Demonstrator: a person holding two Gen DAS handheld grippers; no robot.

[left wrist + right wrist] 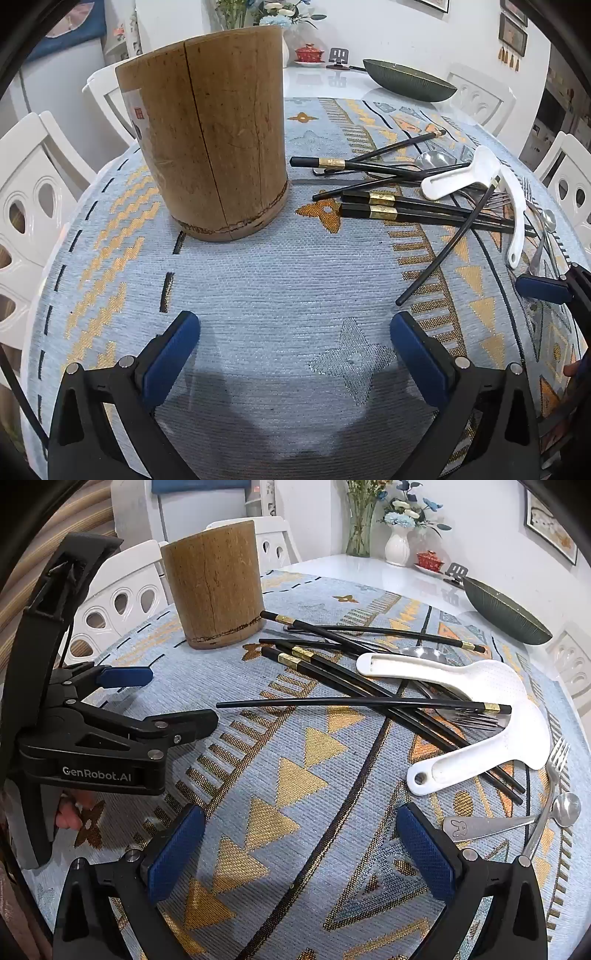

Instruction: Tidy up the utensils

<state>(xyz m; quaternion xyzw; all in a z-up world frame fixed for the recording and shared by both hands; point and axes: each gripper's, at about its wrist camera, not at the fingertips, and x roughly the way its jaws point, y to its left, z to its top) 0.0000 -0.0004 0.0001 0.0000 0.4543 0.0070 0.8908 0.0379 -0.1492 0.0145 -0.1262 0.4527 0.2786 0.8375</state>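
A tall wooden utensil holder (207,133) (212,587) stands upright on the patterned cloth. To its right lies a loose pile: several black chopsticks (384,205) (351,701) with gold bands, two white rice paddles (517,206) (480,753), forks (554,771) and metal spoons (487,825) (434,159). My left gripper (295,354) hovers open over bare cloth in front of the holder, and shows from the side (173,698) in the right wrist view. My right gripper (301,849) is open above the cloth, just short of the pile, nothing between its fingers.
A dark green oval dish (410,79) (506,616), a red lidded cup (430,559) and a white vase of flowers (397,544) sit at the far side of the white table. White chairs (33,206) ring the table. A hand (70,812) grips the left tool.
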